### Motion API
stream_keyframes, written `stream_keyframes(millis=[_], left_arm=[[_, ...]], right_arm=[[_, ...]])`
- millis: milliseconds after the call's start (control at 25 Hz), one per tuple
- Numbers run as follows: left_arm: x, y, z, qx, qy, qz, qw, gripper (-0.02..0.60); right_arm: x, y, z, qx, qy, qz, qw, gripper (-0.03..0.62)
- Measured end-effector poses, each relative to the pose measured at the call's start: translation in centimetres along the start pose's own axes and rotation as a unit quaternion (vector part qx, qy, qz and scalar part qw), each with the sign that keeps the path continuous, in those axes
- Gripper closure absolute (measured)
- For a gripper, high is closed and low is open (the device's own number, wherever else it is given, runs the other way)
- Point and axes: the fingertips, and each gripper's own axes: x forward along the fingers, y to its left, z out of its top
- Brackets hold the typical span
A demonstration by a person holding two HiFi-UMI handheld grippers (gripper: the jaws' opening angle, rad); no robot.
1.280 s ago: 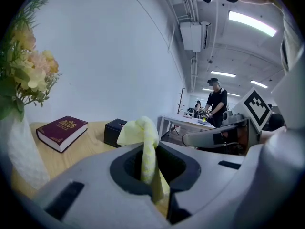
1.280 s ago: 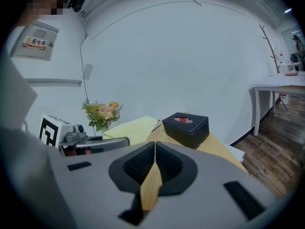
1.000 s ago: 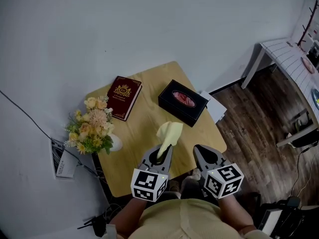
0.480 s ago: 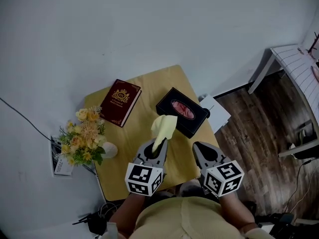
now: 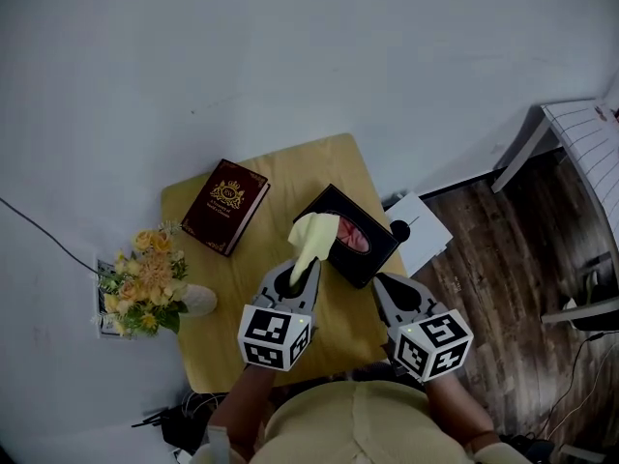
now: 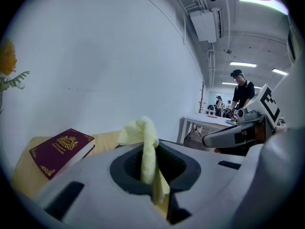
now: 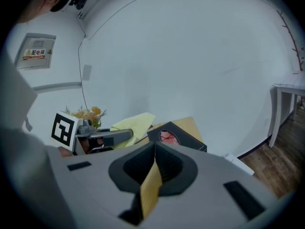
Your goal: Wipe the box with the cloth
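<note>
A small light wooden table (image 5: 280, 167) stands against a plain white wall, seen from steeply above, with dark wood flooring on the right side of the frame. Near the centre of the frame a black tissue box (image 5: 360, 238) with an oval opening showing pink inside sits on the table's right side, turned at an angle. Upper left of it lies a maroon book (image 5: 225, 206) with gold print on its cover. A vase of yellow flowers (image 5: 142, 280) stands at the table's left edge, in the left middle of the frame. At the lower centre, the left gripper (image 5: 298, 276) has its jaws pressed together on a pale yellow cloth (image 5: 311, 235). The cloth rises out of the jaws, and its bunched loose end overlaps the left corner of the box in the head view; whether it touches the box cannot be told. Just to the right, the right gripper (image 5: 388, 288) hovers at the table's near edge, in front of the box, its jaws drawn in to a thin slit with nothing between them. A flat white sheet (image 5: 423, 232) lies on the floor right of the table, and a white side table (image 5: 578, 135) shows at the far right edge.
</note>
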Motion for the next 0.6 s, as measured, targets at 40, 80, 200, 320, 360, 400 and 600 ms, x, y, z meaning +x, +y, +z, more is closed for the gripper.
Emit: stream_keyframes(millis=[40,80,200,320,360,400,600], left_arm=[[0.5,0.2,0.1,0.001,0.002,0.004,1.0,0.546],[1.0,0.4,0.3,0.003,0.003,0.008,1.0,0.546],[2.3,1.3,0.7,0.011,0.008,0.028,0.9995,0.546],[3.5,1.8,0.8,0.032,0.02,0.044,0.9983,0.546],[3.8,1.9,0.8,0.037,0.025,0.045,0.998,0.546],[4.2,1.9,0.7,0.038,0.029,0.046,0.9978,0.546],[5.7,3.0,0.5,0.033,0.046,0.064,0.9963,0.546]], right_arm=[[0.1,-0.4,0.0,0.001,0.003,0.002,1.0,0.563],[0.3,-0.7,0.1,0.001,0.005,0.004,1.0,0.563],[0.7,-1.8,0.2,0.002,0.011,0.011,1.0,0.563],[1.2,-2.8,0.4,0.006,0.016,0.017,1.0,0.563],[1.4,-3.1,0.5,0.008,0.017,0.02,1.0,0.563],[1.6,-3.3,0.5,0.009,0.018,0.023,1.0,0.563],[2.4,-4.1,0.3,0.012,0.029,0.04,0.999,0.563]])
